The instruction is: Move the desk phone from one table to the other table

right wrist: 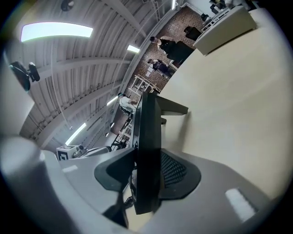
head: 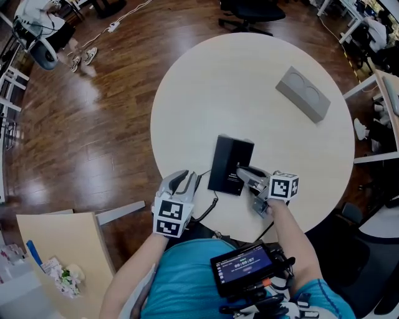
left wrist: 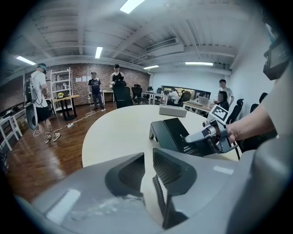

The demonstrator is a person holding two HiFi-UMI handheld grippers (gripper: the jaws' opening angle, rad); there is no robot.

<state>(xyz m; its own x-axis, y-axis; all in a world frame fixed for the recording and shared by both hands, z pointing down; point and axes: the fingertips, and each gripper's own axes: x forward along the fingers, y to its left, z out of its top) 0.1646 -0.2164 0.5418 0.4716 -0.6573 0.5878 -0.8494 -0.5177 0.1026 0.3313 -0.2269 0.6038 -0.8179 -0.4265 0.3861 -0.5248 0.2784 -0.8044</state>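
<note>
The black desk phone (head: 227,163) lies face down on the round pale table (head: 206,81), near its front edge. My right gripper (head: 244,174) is shut on the phone's near right edge. In the right gripper view the phone's thin edge (right wrist: 149,137) fills the gap between the jaws (right wrist: 146,173). My left gripper (head: 184,180) hovers at the table's front left edge, beside the phone. Its jaws (left wrist: 148,169) stand narrow, with the phone's black coiled cord (left wrist: 159,194) caught between them. The cord (head: 206,212) hangs off the table edge. The phone (left wrist: 176,135) and right gripper (left wrist: 201,136) show ahead in the left gripper view.
A grey box with two round recesses (head: 303,92) sits at the table's far right. A wooden chair (head: 68,249) stands at the front left, a black office chair (head: 249,12) at the far side, and white desks (head: 374,124) to the right. People (left wrist: 96,87) stand across the room.
</note>
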